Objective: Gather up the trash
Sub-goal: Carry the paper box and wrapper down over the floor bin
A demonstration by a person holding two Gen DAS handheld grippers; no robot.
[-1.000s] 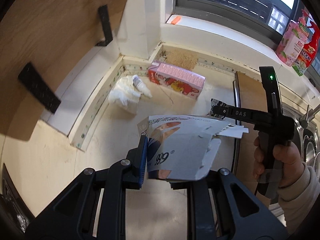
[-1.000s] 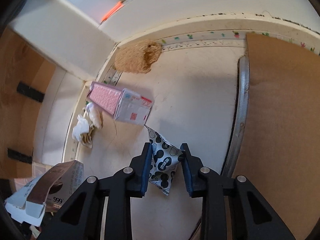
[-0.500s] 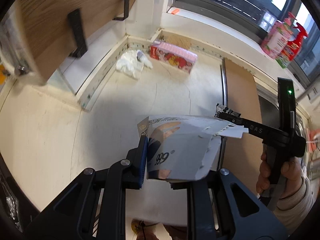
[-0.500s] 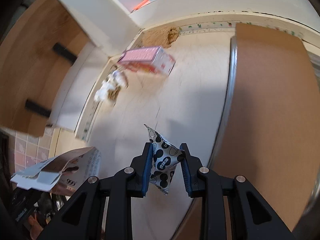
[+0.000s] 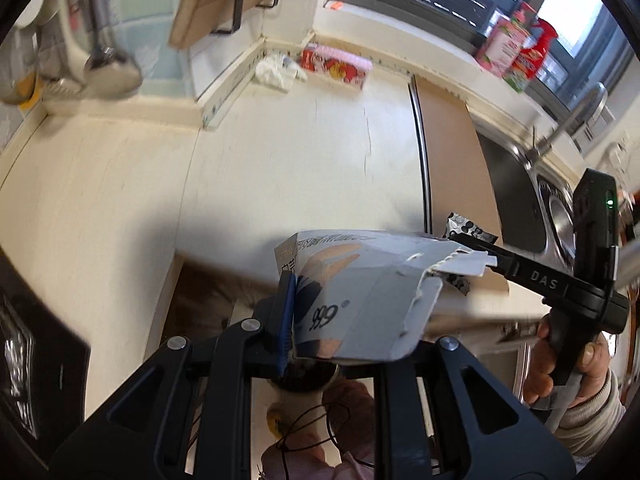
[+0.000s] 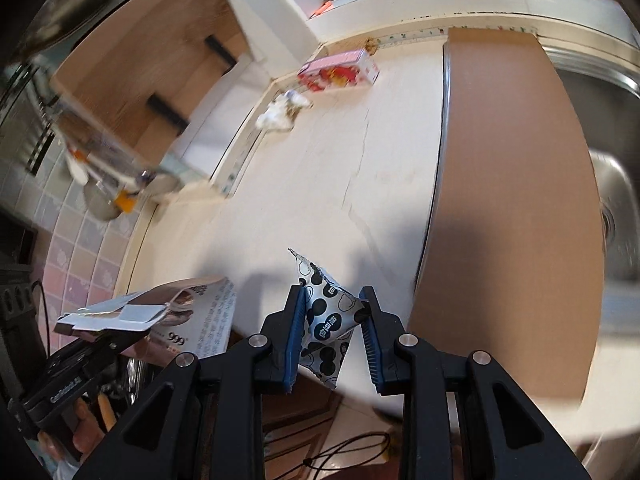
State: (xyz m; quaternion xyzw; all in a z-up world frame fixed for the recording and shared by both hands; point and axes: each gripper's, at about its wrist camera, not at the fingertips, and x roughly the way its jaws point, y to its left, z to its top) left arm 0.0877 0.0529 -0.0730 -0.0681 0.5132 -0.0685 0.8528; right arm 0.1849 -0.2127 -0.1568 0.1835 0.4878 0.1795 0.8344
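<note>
My left gripper (image 5: 352, 316) is shut on a torn white "999" carton (image 5: 360, 300), held over the counter's front edge; it also shows in the right wrist view (image 6: 188, 320). My right gripper (image 6: 332, 328) is shut on a silver black-dotted wrapper (image 6: 328, 324), also at the front edge; the wrapper peeks out in the left wrist view (image 5: 468, 226). A pink box (image 5: 336, 66) and a crumpled white tissue (image 5: 278, 72) lie in the far corner of the cream counter (image 5: 280, 160); both also show in the right wrist view, box (image 6: 340, 70), tissue (image 6: 280, 114).
A brown board (image 6: 508, 200) covers the counter's right part beside a steel sink (image 5: 552, 212). A wooden shelf (image 6: 148, 60) hangs at the left. Bottles (image 5: 516, 48) stand on the window sill. A brown scrubbing pad (image 6: 372, 44) lies in the corner.
Both grippers have drawn back from the far corner to the counter's front edge, each keeping its hold. The pink box and tissue look smaller and farther away.
</note>
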